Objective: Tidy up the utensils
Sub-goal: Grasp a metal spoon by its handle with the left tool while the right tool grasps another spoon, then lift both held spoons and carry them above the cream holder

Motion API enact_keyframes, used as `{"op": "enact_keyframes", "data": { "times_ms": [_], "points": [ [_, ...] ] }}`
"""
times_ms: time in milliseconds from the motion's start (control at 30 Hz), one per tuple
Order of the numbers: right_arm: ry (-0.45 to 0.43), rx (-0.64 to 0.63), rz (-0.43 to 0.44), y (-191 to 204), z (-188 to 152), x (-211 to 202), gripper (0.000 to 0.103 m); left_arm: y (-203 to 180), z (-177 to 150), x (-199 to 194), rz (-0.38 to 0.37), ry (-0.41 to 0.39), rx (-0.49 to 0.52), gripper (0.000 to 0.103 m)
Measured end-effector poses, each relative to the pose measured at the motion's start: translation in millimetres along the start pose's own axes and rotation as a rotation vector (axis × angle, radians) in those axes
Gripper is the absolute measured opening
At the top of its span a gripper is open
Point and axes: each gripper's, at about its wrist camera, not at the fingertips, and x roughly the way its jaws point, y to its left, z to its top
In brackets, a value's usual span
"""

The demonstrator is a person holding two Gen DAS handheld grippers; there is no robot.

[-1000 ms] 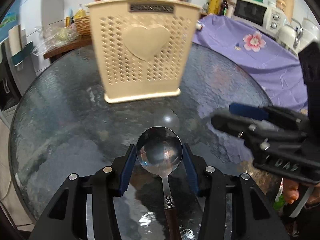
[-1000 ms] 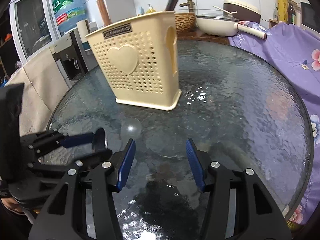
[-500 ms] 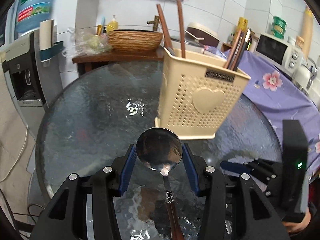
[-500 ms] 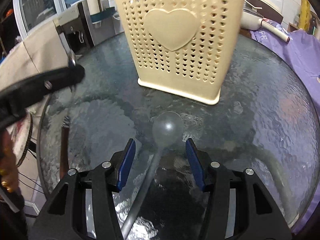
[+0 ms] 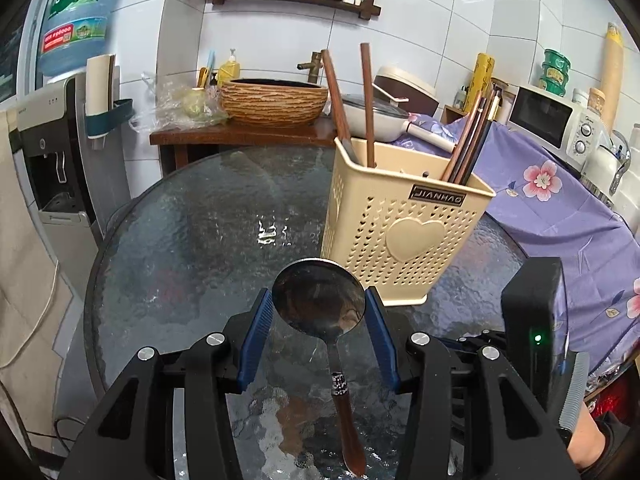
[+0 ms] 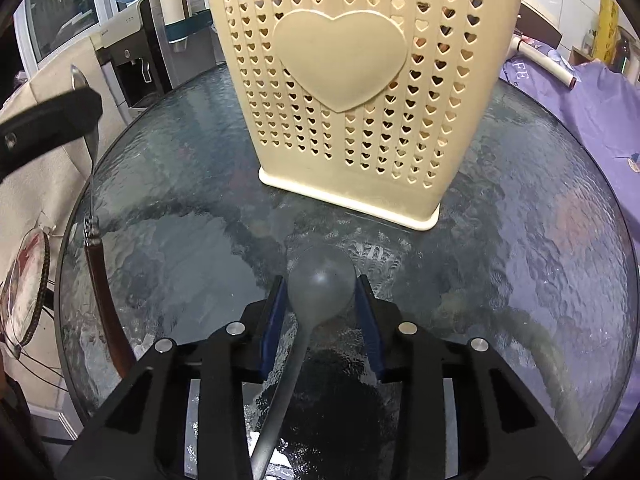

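Note:
My left gripper (image 5: 319, 312) is shut on a metal spoon (image 5: 319, 300) with a brown wooden handle, held by its bowl above the glass table (image 5: 192, 256), handle hanging down. The cream utensil basket (image 5: 400, 236) stands just right of it and holds several wooden-handled utensils. In the right wrist view my right gripper (image 6: 322, 296) is shut around the bowl of a grey spoon (image 6: 322, 284) low at the table, directly before the basket (image 6: 360, 92). The left gripper's finger with the metal spoon (image 6: 94, 184) shows at the far left there.
The round glass table's edge (image 6: 612, 216) curves close on the right. A purple flowered cloth (image 5: 560, 200) covers the counter to the right. A water dispenser (image 5: 52, 148) stands left, and a wooden stand with a woven bowl (image 5: 276, 100) behind the table.
My left gripper has risen with the metal spoon and swung left of the basket. My right gripper has moved onto the grey spoon and closed on its bowl.

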Motion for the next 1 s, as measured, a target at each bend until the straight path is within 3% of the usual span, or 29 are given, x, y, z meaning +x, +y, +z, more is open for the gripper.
{"op": "enact_keyframes", "data": {
  "times_ms": [333,367,400,633,667,700,733,800,1000],
  "points": [
    [-0.157,0.022,0.086,-19.8,4.7,-51.1,0.036,-6.8,2.4,-5.7,-0.002,-0.02,0.018,0.046],
    [-0.186,0.019,0.089,-21.8,5.3,-60.6,0.034,-7.7,2.9,-6.2,-0.002,-0.022,0.02,0.046],
    [-0.203,0.014,0.091,-23.3,5.9,-67.1,0.013,-9.0,3.3,-6.7,-0.003,-0.023,0.021,0.046],
    [-0.227,-0.017,0.08,-29.6,3.7,-84.5,0.013,-15.8,6.1,-9.6,-0.007,-0.034,0.033,0.046],
    [-0.223,-0.014,0.07,-31.4,3.5,-82.0,0.015,-15.4,5.9,-9.4,-0.005,-0.035,0.031,0.046],
    [-0.213,-0.017,0.068,-30.0,2.0,-78.5,0.027,-15.4,5.6,-9.2,-0.003,-0.035,0.029,0.046],
    [-0.208,-0.016,0.07,-28.2,0.5,-75.0,0.046,-14.1,5.4,-9.1,-0.001,-0.034,0.024,0.046],
    [-0.196,-0.003,0.066,-25.8,-3.1,-66.4,0.059,-11.7,5.5,-8.9,0.002,-0.032,0.019,0.046],
    [-0.079,0.003,0.047,-8.9,-6.1,-26.7,0.054,-9.4,5.7,-11.0,0.008,-0.033,0.015,0.046]
  ]
}}
